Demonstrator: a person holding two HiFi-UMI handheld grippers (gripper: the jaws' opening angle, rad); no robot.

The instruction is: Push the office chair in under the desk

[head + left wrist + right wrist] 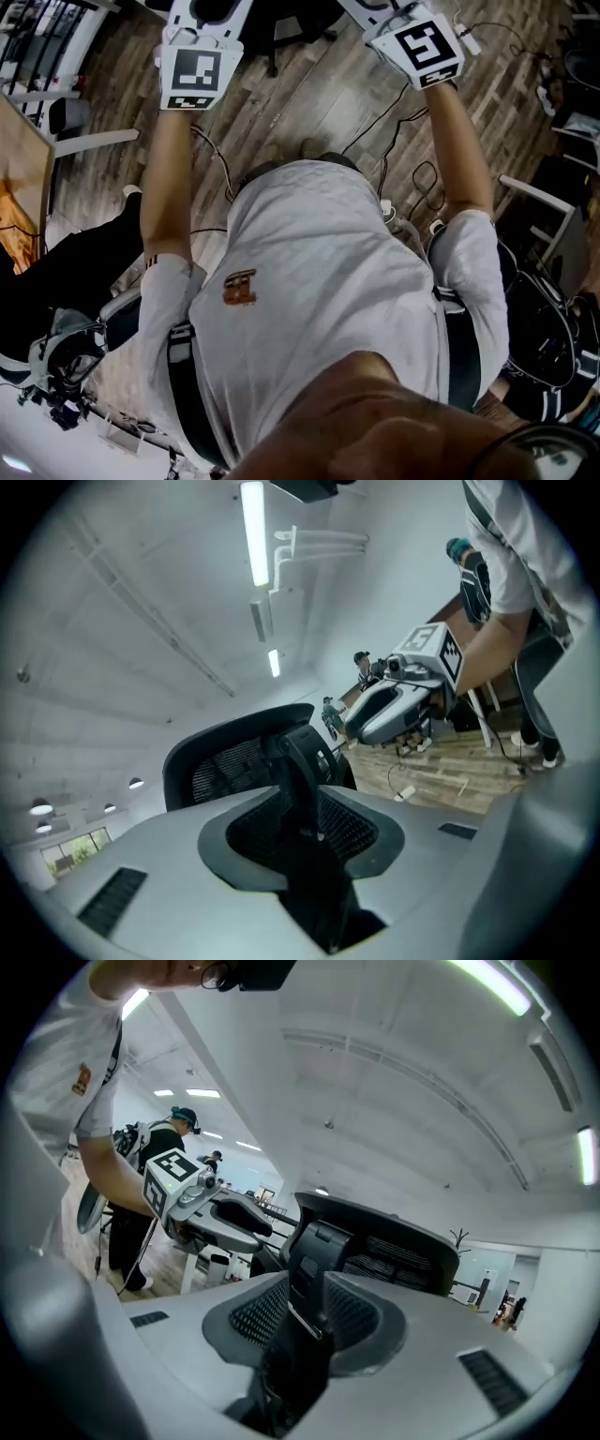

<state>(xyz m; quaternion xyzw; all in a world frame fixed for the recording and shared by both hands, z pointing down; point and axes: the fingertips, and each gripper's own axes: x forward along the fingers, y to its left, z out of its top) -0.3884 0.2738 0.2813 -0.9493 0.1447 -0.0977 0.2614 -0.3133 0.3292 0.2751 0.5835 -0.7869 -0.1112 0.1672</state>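
The black office chair [234, 752] fills the middle of both gripper views, its mesh back and curved headrest [403, 1241] rising just beyond the jaws. In the head view both grippers are raised at the top edge, with the chair's dark frame [281, 28] between them. My left gripper [314, 827] stands open a little, and the chair's black back post [305, 761] shows in the gap. My right gripper [305, 1321] is also slightly open, facing the same post [314, 1251] from the other side. Neither pair of pads visibly presses on it. Each gripper sees the other: right gripper [394, 705], left gripper [211, 1208].
Black cables [394, 122] trail across the wood floor ahead. A wooden desk top [19, 187] and a white leg [94, 141] lie at the left. Dark bags and gear [544, 328] sit at the right. Another person [178, 1129] stands in the background.
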